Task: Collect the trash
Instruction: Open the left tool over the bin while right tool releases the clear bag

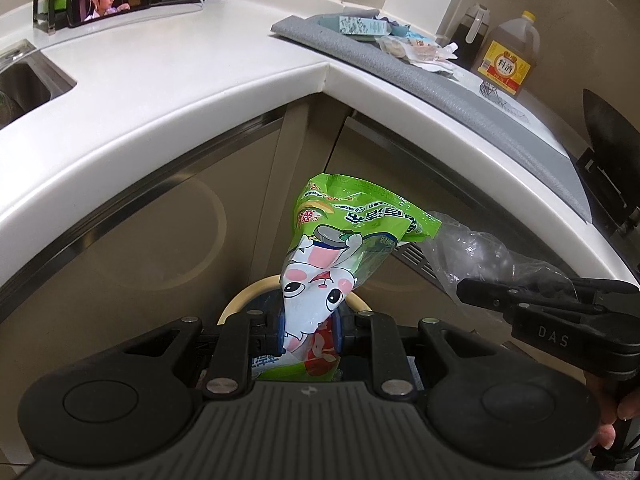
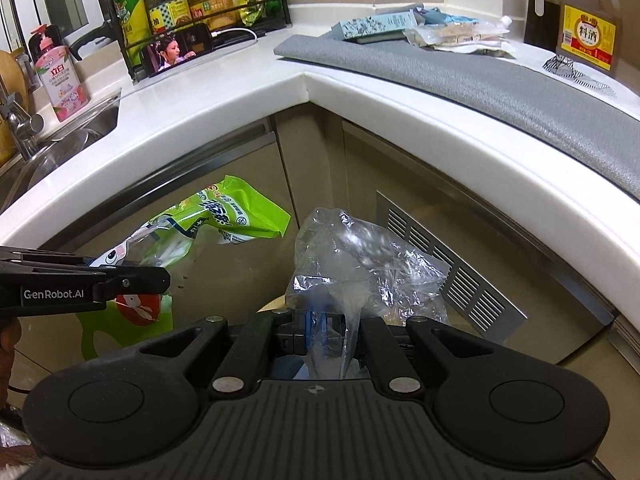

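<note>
Surface: white, L-shaped, rounded front edge, inner corner at centre.

Left run: sink set in at the far left end with a tap; pink soap bottle behind the sink; black rack of bottles along the back edge; phone propped against the rack, white cable beside it.

Right run: grey mat along the front edge; blue box and clear wrappers on the mat's far end; dark bottle and yellow-labelled jug at the back edge.
</note>
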